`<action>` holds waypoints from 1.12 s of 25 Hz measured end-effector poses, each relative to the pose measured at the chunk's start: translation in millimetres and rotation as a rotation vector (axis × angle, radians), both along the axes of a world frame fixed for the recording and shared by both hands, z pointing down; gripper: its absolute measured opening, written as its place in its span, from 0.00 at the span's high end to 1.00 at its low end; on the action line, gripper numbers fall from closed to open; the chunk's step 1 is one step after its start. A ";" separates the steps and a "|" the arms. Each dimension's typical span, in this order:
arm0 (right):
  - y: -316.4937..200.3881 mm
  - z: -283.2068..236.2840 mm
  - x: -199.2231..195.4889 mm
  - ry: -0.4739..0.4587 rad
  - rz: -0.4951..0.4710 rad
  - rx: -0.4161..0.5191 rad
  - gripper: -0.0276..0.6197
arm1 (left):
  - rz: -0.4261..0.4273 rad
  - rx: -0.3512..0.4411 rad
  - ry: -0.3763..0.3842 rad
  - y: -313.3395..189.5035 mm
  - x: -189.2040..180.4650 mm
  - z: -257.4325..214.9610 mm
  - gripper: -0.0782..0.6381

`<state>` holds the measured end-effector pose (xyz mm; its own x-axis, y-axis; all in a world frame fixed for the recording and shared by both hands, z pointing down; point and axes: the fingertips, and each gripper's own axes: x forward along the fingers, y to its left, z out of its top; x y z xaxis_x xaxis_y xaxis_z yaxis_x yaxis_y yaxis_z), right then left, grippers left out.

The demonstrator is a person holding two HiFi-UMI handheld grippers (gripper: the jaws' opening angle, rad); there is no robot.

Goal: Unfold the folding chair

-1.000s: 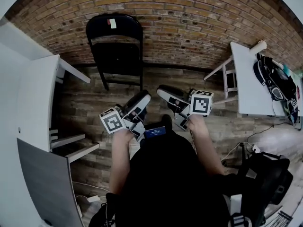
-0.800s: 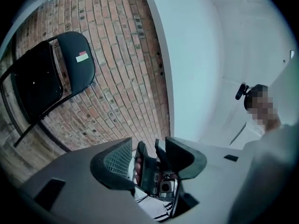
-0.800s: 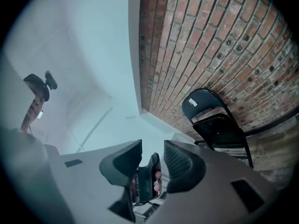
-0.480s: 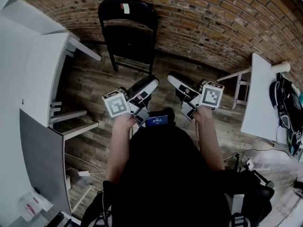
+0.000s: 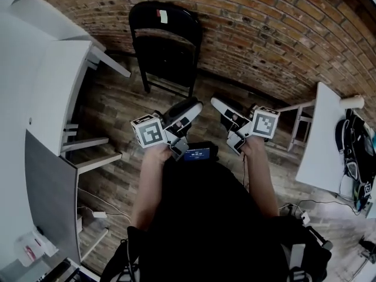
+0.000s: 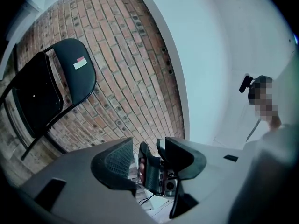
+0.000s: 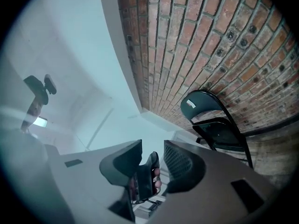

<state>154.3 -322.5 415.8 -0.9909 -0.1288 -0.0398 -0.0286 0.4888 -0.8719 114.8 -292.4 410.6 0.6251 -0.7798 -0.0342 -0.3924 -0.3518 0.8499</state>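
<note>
Item: folding chair, black, with a pale sticker on the backrest.
Location: stood on the wooden floor against the brick wall, ahead of both grippers and well apart from them.
Condition: judged folded, the seat panel lying up against the frame.
Long axis: ran from the feet on the floor up to the rounded backrest, leaned back slightly onto the wall.
Facing: the seat side was turned toward the person, the back toward the bricks.
Handling, judged: a stiff metal tube frame, fairly heavy for a two-jaw hold. The smooth painted tubes were likely to slip in the pads, and the hinges could pinch.
Hold points, judged: one gripper on a side tube or the top of the backrest to steady it, the other on the free edge of the seat to swing it down.
Left gripper: jaws stood apart, nothing grasped.
Right gripper: jaws stood apart, nothing grasped.
</note>
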 end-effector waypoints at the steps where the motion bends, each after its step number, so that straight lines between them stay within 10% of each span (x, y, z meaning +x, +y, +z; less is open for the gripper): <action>1: -1.7 1.2 -2.9 0.006 -0.003 -0.002 0.76 | -0.006 -0.004 0.013 -2.6 -3.9 1.9 0.59; 28: -118.2 -3.0 -139.0 0.186 0.081 0.089 0.76 | 0.026 0.026 0.194 -117.0 -156.7 12.1 0.58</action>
<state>15.3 -440.7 412.8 -0.9688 -0.2121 0.1279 -0.2270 0.5535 -0.8013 -41.9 -409.4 422.7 0.6245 -0.7610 -0.1758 -0.2131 -0.3825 0.8991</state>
